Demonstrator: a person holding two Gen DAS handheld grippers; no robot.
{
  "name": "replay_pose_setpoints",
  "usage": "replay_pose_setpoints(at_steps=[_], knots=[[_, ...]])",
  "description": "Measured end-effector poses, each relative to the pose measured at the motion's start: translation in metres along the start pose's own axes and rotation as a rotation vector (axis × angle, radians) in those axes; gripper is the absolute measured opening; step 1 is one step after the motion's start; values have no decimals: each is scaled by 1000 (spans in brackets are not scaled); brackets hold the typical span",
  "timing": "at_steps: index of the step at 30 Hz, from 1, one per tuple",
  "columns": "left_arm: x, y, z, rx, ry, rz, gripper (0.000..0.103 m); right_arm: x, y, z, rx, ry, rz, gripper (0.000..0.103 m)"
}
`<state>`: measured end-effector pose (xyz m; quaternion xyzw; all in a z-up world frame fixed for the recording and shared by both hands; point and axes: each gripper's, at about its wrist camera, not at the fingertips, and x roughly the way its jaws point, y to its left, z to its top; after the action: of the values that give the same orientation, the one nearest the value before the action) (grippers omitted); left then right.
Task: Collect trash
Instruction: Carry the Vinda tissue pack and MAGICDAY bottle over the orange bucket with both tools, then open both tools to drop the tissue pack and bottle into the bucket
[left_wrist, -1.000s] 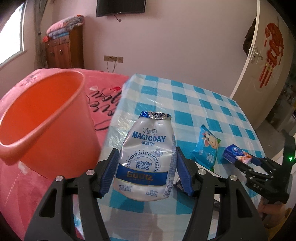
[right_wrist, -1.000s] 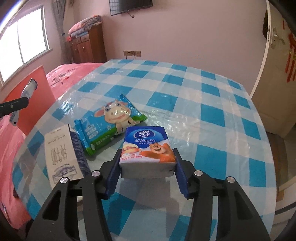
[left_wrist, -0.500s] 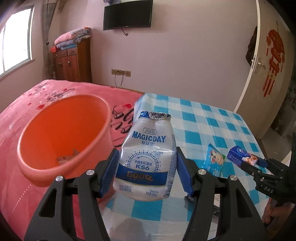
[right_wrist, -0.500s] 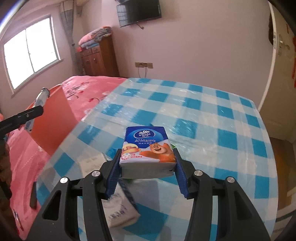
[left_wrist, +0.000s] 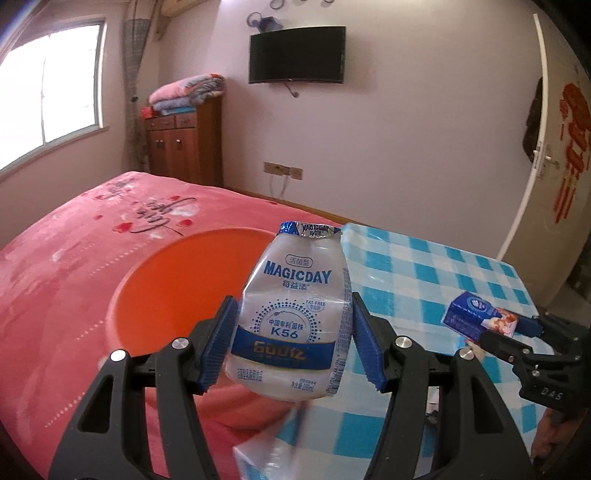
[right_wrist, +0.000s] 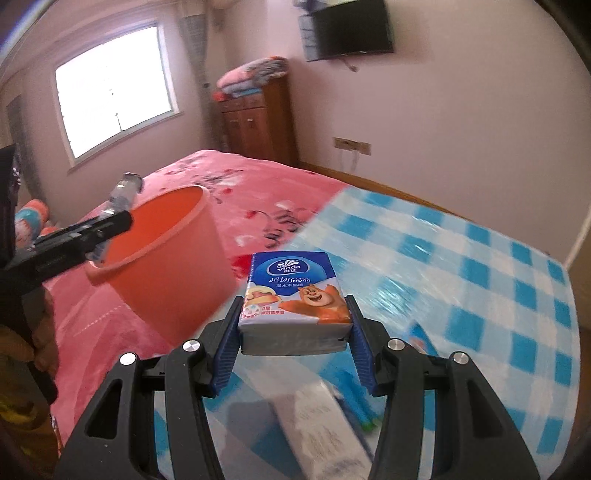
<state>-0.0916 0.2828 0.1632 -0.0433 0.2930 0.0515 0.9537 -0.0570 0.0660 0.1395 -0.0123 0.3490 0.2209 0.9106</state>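
Both grippers have been lifted toward the orange bucket (left_wrist: 177, 291): the light, crushable yogurt bottle (left_wrist: 291, 317) is clamped mid-body by the left gripper (left_wrist: 291, 343), the soft tissue pack (right_wrist: 293, 299) by the right gripper (right_wrist: 293, 347), beside it.

Pink bedspread (left_wrist: 74, 258) – orange bucket (right_wrist: 166, 266) on it, checked tablecloth (right_wrist: 480, 266) alongside, carton (right_wrist: 325, 432) on it

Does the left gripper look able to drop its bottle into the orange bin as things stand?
Probably yes. The left gripper holds the bottle near the orange bin, whose open mouth looks unobstructed.
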Motion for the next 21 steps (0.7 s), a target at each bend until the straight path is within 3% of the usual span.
replay_pose_setpoints(at_steps=[11,21], knots=[[17,39,3,-44,18,84,62,31,73,55,-135,-30,118,54],[39,63,-2,-75,59,123,62,63,108,73,-190,-8,168,54]])
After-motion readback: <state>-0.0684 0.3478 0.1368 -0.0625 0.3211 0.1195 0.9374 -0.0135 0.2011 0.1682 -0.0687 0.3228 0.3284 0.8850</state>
